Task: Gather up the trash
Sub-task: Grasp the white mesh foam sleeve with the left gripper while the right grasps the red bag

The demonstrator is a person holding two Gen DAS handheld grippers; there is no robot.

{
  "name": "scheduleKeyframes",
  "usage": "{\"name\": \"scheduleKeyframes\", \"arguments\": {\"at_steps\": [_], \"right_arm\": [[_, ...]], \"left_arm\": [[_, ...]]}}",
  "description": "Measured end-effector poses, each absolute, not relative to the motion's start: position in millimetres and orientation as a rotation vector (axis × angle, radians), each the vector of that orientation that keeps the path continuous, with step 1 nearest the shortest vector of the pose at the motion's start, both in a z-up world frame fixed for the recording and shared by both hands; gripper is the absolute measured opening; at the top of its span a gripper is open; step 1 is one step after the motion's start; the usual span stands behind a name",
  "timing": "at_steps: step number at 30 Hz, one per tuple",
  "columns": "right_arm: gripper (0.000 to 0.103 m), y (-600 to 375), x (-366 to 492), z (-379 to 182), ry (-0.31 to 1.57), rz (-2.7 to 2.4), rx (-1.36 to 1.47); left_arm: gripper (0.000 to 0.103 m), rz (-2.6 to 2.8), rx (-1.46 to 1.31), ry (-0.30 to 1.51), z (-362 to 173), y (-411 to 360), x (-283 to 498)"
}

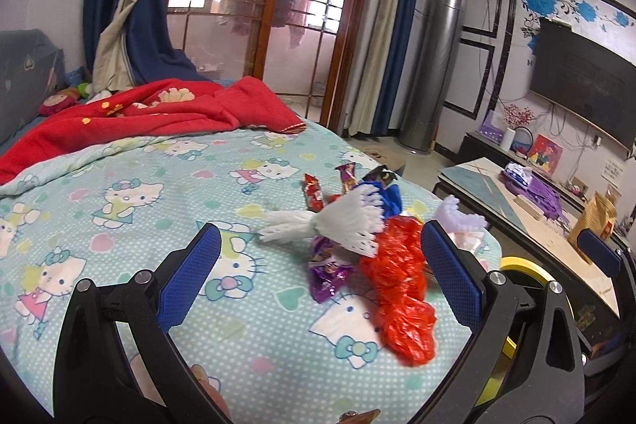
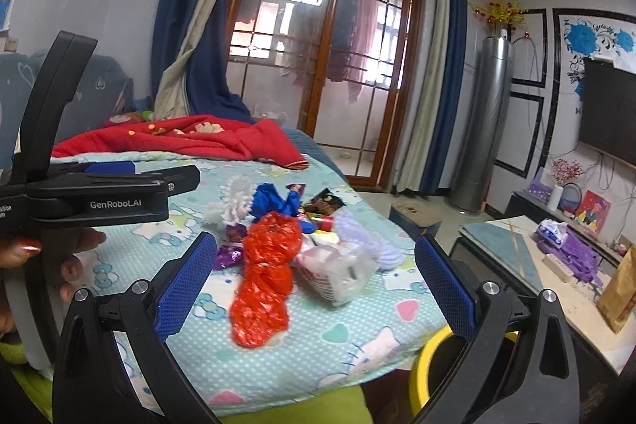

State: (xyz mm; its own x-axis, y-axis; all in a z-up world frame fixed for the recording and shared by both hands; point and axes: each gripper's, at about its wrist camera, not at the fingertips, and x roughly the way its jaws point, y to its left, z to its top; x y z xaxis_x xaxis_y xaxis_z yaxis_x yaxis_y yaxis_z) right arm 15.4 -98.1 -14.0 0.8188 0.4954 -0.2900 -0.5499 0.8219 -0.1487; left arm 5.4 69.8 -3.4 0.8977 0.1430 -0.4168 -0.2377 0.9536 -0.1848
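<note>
A pile of trash lies on the Hello Kitty bedspread. A crumpled red plastic bag lies nearest, beside a white foam fruit net, a purple wrapper, a blue wrapper and red snack wrappers. My left gripper is open and empty, its jaws spread around the pile's near side. My right gripper is open and empty above the red bag, a clear plastic piece and a pale foam net. The left gripper's body shows at the left of the right wrist view.
A yellow-rimmed bin stands below the bed's edge; it also shows in the left wrist view. A red blanket lies at the bed's far end. A low table with purple items and a brown bag stands to the right.
</note>
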Motion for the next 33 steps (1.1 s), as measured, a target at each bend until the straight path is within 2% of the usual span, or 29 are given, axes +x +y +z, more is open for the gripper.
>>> {"name": "scheduleKeyframes", "arguments": {"at_steps": [9,17,25,30,33], "right_arm": [[0.097,-75,39,-26,0.358,0.634,-0.158],[0.097,-64,77,-60,0.557,0.618,-0.118],[0.096,-53,93,-80,0.641,0.628,-0.126],[0.077,-45,99,-92,0.694,0.655,-0.143],[0.065,-44,103,-99,0.728,0.659,-0.141]], "left_arm": [[0.092,0.212,-0.263,0.418,-6,92,16],[0.092,0.132,-0.28,0.506,-11,100,48],[0.092,0.046,-0.282,0.573,-21,91,78],[0.092,0.036,-0.319,0.604,-29,91,92],[0.081,0.03,-0.316,0.607,-30,88,94]]}}
